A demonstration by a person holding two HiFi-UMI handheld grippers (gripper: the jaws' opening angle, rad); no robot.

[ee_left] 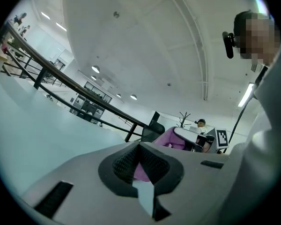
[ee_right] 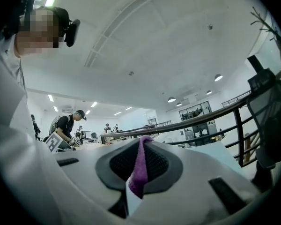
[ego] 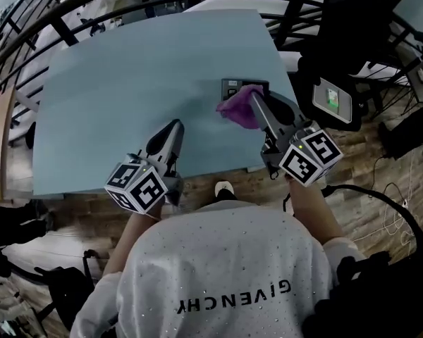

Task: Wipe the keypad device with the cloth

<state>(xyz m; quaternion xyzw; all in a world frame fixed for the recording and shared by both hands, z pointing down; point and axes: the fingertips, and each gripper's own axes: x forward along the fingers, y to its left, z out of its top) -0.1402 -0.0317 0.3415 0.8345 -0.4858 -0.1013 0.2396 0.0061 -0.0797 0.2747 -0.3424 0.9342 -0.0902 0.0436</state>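
We see a pale blue-green tabletop [ego: 120,83] from above, with the shoulders of a white sweatshirt [ego: 225,259] at the bottom of the head view. The keypad device, a small dark rectangular unit [ego: 231,88], lies flat near the table's far right corner. Only its left part and top edge show, because the crumpled purple cloth [ego: 238,110] lies bunched over its right and near side and touches it. The right gripper [ego: 252,96] reaches in from the near right, with its black-and-white marker cube [ego: 310,155] at the back and its tips buried in the top of the cloth, right over the device. In the right gripper view its jaws are clamped on that cloth [ee_right: 140,170]. A purple strip runs down between the two dark ribbed pads [ee_right: 119,165], which press in on it from both sides. The left gripper [ego: 172,128] sits over the near middle of the table, well apart from the device and to its left, with its own marker cube [ego: 137,186] just past the table's front edge. We cannot tell whether its tips touch the surface. In the left gripper view its jaws are together, with the pads [ee_left: 124,163] meeting at their tips. A pinkish patch shows in the slit lower down, and we cannot tell what it is. Beyond those tips, the same view shows the purple cloth [ee_left: 166,137] hanging from the other gripper.
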